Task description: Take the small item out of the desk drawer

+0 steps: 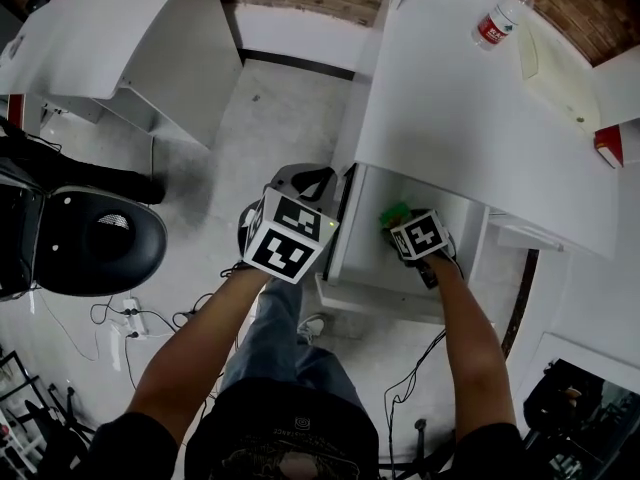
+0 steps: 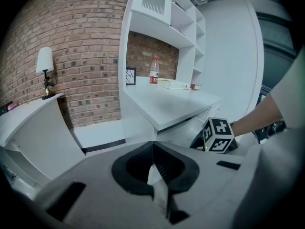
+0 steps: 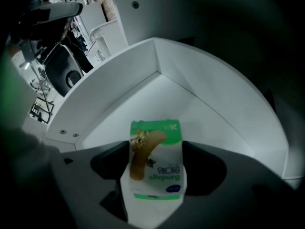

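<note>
A small green-and-white bandage box (image 3: 156, 159) sits between my right gripper's (image 3: 156, 150) jaws, and both dark pads press its sides. In the head view the same box (image 1: 394, 214) shows as a green patch just ahead of the right gripper (image 1: 403, 226), inside the open white drawer (image 1: 378, 296) under the desk (image 1: 460, 98). The drawer's white walls (image 3: 119, 85) surround the box. My left gripper (image 1: 305, 180) hangs outside the drawer, over the floor to its left. Its jaws (image 2: 153, 144) meet with nothing between them.
On the desk stand a water bottle (image 1: 503, 15) and a red book (image 1: 608, 148). A black office chair (image 1: 100, 238) is at the left, with cables (image 1: 130, 318) on the floor beside it. A second white desk (image 1: 120, 28) stands at the back left.
</note>
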### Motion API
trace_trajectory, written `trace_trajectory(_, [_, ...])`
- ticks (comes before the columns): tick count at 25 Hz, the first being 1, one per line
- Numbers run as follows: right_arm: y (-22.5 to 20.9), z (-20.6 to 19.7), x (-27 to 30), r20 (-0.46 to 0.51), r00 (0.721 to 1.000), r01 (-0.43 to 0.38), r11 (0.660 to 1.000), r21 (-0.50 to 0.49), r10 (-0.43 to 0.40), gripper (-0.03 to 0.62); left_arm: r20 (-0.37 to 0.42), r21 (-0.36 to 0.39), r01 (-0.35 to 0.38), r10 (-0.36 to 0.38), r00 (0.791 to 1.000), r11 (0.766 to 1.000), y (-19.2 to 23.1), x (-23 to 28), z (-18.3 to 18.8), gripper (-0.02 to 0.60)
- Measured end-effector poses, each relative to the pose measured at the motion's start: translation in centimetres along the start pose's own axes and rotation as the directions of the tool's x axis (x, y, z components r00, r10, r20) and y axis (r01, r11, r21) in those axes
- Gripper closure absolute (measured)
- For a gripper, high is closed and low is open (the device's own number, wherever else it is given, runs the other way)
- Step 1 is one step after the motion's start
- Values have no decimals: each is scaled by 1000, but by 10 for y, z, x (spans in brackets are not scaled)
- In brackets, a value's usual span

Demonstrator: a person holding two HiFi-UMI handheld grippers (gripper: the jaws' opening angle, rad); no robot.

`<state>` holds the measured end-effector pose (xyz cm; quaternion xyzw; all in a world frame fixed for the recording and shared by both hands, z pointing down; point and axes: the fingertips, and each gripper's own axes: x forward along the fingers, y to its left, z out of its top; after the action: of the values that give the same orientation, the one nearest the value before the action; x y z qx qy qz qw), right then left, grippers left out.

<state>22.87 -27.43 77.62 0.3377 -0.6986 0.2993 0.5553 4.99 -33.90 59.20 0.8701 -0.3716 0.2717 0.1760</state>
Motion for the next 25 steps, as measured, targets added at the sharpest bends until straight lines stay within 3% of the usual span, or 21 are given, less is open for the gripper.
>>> trace_trajectory(13, [15, 19, -61, 144, 989, 12, 1000, -18, -10, 247, 13, 46, -15, 15, 1000, 999, -28, -27, 14, 575])
trace_trajectory(25, [25, 16, -149, 276, 958, 78, 997, 12, -79, 247, 96, 63, -56, 49, 994, 996, -60, -77, 43, 575])
